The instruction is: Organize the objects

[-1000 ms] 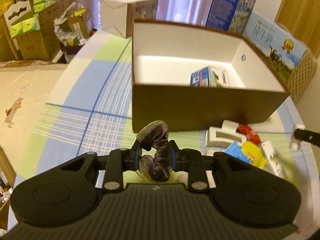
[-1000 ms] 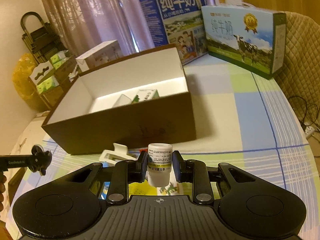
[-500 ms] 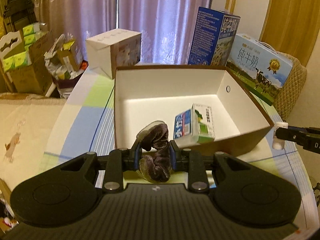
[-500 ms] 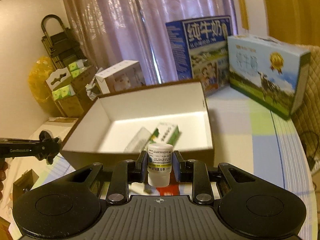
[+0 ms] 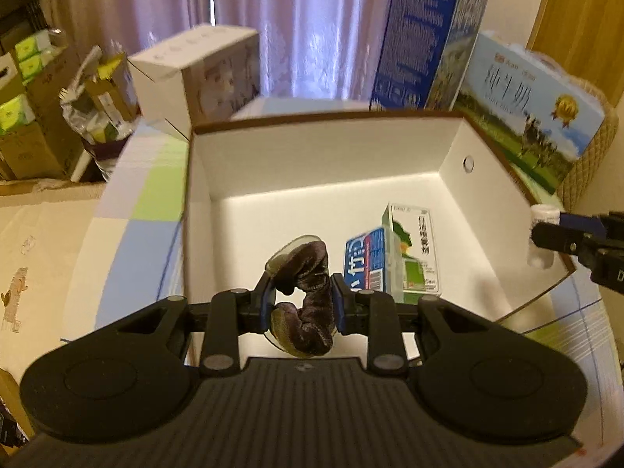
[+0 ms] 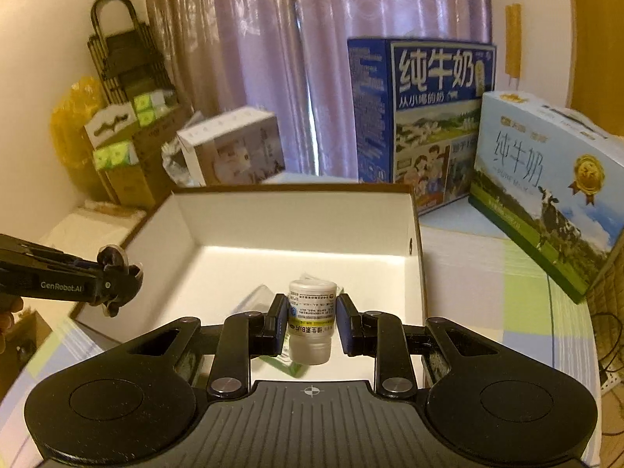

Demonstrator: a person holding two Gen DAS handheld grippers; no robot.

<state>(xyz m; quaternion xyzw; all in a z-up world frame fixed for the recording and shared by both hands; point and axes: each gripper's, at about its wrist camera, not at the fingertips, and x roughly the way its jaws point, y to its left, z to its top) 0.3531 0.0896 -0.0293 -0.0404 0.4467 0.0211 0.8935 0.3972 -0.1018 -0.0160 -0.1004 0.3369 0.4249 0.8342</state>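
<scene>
**Two grippers held over the open storage box**

The left gripper (image 5: 300, 304) was clamped on a dark velvet scrunchie (image 5: 310, 304), its jaws pressed against the fabric on both sides. It hung above the near-left part of the brown box (image 5: 312, 148) — white inside, open at the top. A small carton (image 5: 394, 261), blue and green, lay on the box floor just to the right of the scrunchie.

The right gripper (image 6: 310, 323) was positioned over the same box (image 6: 296, 214) with a white pill bottle (image 6: 311, 323) upright between its jaws; a narrow gap showed on each side of the bottle, so whether the pads gripped it could not be told. Behind the box stood a blue milk carton case (image 6: 421, 117) and a pale milk gift box (image 6: 546, 179) on the checked tablecloth (image 6: 526, 304).
</scene>
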